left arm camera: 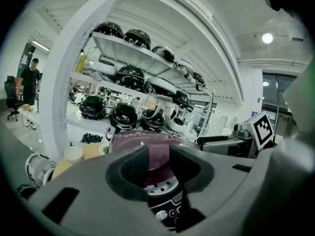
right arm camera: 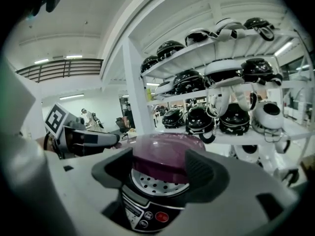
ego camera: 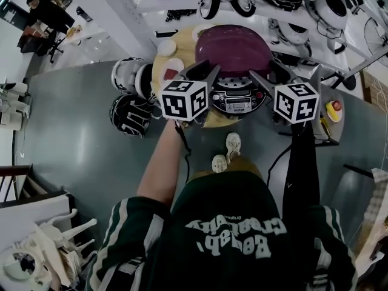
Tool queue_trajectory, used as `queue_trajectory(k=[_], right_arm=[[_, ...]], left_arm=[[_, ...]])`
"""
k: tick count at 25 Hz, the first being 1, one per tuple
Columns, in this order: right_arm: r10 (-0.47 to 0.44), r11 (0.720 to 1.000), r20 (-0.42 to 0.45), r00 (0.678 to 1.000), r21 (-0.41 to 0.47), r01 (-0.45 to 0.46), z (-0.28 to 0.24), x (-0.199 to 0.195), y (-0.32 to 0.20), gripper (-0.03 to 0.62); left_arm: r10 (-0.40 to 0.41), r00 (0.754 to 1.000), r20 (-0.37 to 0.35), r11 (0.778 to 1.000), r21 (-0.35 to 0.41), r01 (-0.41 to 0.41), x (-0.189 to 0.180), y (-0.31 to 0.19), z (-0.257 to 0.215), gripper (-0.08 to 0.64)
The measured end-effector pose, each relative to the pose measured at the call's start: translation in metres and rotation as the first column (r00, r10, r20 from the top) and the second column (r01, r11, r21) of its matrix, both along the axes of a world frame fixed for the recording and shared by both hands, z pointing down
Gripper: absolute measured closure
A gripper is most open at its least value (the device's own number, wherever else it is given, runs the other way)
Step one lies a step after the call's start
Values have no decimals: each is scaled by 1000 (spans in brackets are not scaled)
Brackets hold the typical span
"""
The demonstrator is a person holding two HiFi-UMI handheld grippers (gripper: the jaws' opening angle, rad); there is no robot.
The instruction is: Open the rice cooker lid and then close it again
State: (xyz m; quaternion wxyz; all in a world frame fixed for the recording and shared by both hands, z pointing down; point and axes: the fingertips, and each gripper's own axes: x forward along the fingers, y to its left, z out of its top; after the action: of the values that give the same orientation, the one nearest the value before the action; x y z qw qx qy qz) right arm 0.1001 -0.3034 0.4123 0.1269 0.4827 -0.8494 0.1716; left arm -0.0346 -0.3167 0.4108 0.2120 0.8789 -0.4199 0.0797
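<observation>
Round wooden table (ego camera: 159, 59), helmet shelves behind: rice cooker (ego camera: 237, 97) at 12 o'clock, purple lid (ego camera: 233, 47) atop. Left gripper (ego camera: 205, 71) at 11, right gripper (ego camera: 286, 76) at 1, both agape, empty, probably lining up on the lid.

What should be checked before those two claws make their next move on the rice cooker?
1. Left claw open, nothing between its jaws: ok.
2. Right claw open, nothing between its jaws: ok.
3. Both claws pointing at the rice cooker: ok.
4. Purple lid fully shut: not ok; a perforated plate shows under its front edge.
5. Either claw touching the lid: cannot tell.
</observation>
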Motion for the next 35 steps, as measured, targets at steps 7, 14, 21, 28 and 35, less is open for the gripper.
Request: queue_trajectory(k=[7,14,21,28,35], right_arm=[[3,999,-8,1000,-47,-3,29,3,9,262],[13,997,-25,1000,-76,-15,49,2,14,263],[30,994,-30,999,-102,-33,68,3,15,262],[35,992,-56,998,-123,-41,85,3,17,264],[52,991,-77,996,-123,-61,91,2,15,270]], left_arm=[[4,1000,27,999,-34,-3,4,9,28,434],[-7,999,36,998,-55,9,2,15,48,442],[-10,998,62,996,-86,15,4,18,67,444],[-17,997,80,994,-105,25,5,21,83,446],[-10,995,95,993,-114,21,5,20,89,448]])
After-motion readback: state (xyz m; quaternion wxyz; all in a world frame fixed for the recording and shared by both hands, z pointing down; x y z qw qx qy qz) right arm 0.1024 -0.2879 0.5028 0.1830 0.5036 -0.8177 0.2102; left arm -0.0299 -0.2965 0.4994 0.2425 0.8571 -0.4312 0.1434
